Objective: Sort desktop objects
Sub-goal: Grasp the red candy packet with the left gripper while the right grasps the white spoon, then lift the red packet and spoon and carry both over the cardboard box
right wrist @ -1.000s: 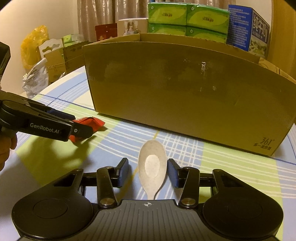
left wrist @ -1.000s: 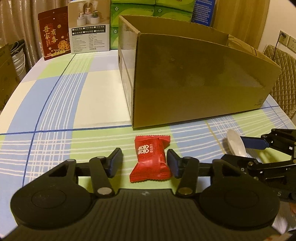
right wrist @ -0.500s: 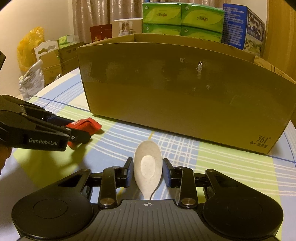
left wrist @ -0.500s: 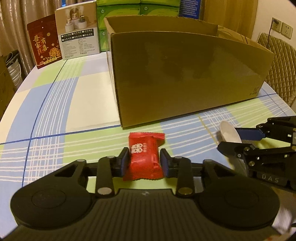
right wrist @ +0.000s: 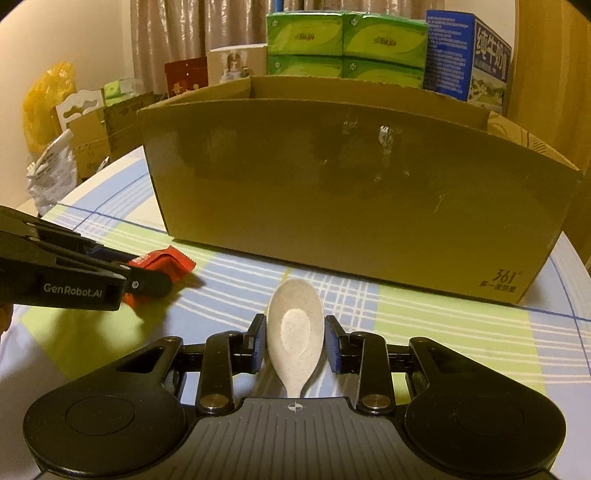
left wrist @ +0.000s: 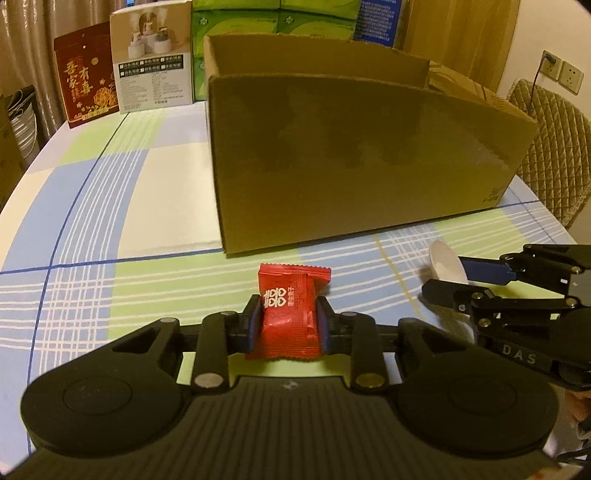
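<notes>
Candy pinched inside left claw.

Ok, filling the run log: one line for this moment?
left gripper: shut on candy | right gripper: shut on spoon | box: ahead

Warm dim light. Table covered in blue/green/cream plaid cloth. Beige curtains behind it. Quilted tan chair at right, wall socket with a plug above it. Yellow bag near the left wall.
</notes>
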Demonstrator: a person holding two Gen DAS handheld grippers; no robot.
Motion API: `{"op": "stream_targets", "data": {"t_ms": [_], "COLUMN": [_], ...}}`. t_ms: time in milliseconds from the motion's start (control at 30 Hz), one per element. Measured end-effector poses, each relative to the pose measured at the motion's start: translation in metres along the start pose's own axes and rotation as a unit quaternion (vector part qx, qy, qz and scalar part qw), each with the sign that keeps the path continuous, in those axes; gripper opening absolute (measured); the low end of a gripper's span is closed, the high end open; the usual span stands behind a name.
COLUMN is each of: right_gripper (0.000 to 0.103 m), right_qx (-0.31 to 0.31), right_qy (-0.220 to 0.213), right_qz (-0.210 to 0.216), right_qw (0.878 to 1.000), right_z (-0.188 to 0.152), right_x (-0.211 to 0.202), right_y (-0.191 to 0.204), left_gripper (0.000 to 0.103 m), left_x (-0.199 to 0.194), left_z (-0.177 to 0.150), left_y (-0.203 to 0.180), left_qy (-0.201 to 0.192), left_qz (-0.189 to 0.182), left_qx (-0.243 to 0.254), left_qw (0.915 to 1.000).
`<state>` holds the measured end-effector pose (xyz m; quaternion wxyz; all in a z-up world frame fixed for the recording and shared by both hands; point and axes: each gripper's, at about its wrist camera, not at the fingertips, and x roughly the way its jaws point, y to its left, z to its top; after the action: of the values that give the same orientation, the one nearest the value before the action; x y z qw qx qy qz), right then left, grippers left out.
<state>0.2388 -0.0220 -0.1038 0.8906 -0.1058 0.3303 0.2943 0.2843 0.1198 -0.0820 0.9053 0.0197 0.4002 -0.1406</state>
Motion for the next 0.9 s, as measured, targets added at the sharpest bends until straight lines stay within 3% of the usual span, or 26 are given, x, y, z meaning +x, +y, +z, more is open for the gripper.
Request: {"op": "stream_targets", "data": {"t_ms": [533,900], "right_gripper": [0.03,0.03], "right_qx": [0.041,0.077], "right_qy": [-0.047,-0.073], "right_qz": [-0.012,-0.035], "right_qw": [0.998,0.994], "right_z": [0.017,0.033], "right_x": [-0.04,-0.093], "right_y": [-0.012,-0.032], "left_gripper": [0.025,0.025], "left_x": [-0.035,-0.065], "left_z": [0.01,0.024], "left_y": [-0.024,-0.049], "left_qy": [-0.04,-0.072], "left_qz": [-0.019,-0.042], "left_qx": [0.022,0.031], "left_qw": [0.9988,0.9961]}}
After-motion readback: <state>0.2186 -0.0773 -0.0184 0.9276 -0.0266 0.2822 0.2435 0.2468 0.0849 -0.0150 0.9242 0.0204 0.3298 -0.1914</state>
